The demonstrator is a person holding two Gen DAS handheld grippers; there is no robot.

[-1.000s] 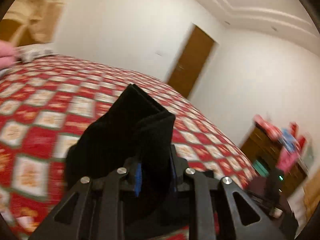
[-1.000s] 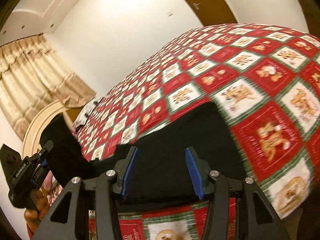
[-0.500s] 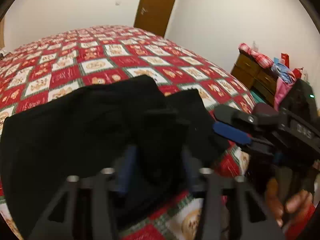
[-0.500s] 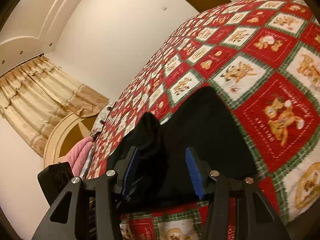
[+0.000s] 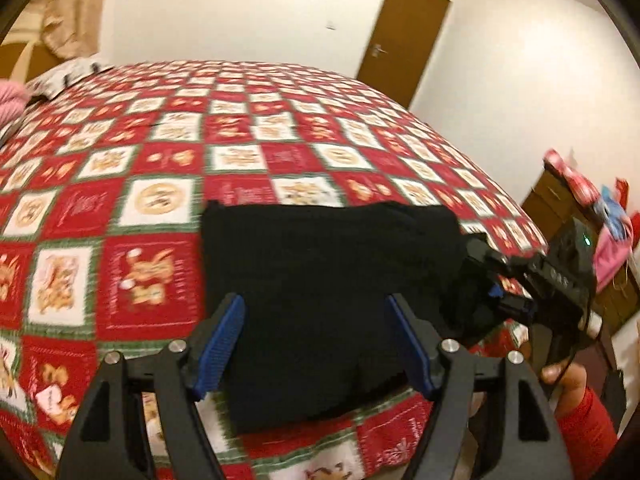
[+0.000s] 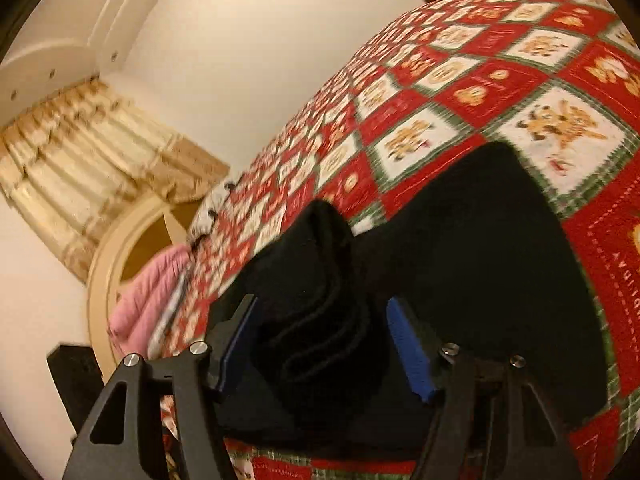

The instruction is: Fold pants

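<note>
The black pants [image 5: 320,280] lie folded into a squarish stack on the red, white and green checked bedspread [image 5: 240,152], near its front edge. My left gripper [image 5: 316,344] is open and empty, its blue pads just above the near part of the stack. My right gripper [image 5: 486,280] shows at the stack's right corner. In the right wrist view the right gripper [image 6: 324,354] is open, with a bunched fold of the pants [image 6: 320,280] standing between its blue pads. The rest of the pants [image 6: 480,260] lie flat to the right.
A brown door [image 5: 404,36] is in the far wall. A wooden dresser [image 5: 560,208] with coloured clothes stands right of the bed. A pink pillow [image 6: 148,292], a curved headboard [image 6: 100,264] and beige curtains [image 6: 92,168] are at the bed's head.
My left gripper carried a pants fold across onto the stack, then opened and let it go. The right gripper closed in on the bunched fold, which now stands between its pads.
</note>
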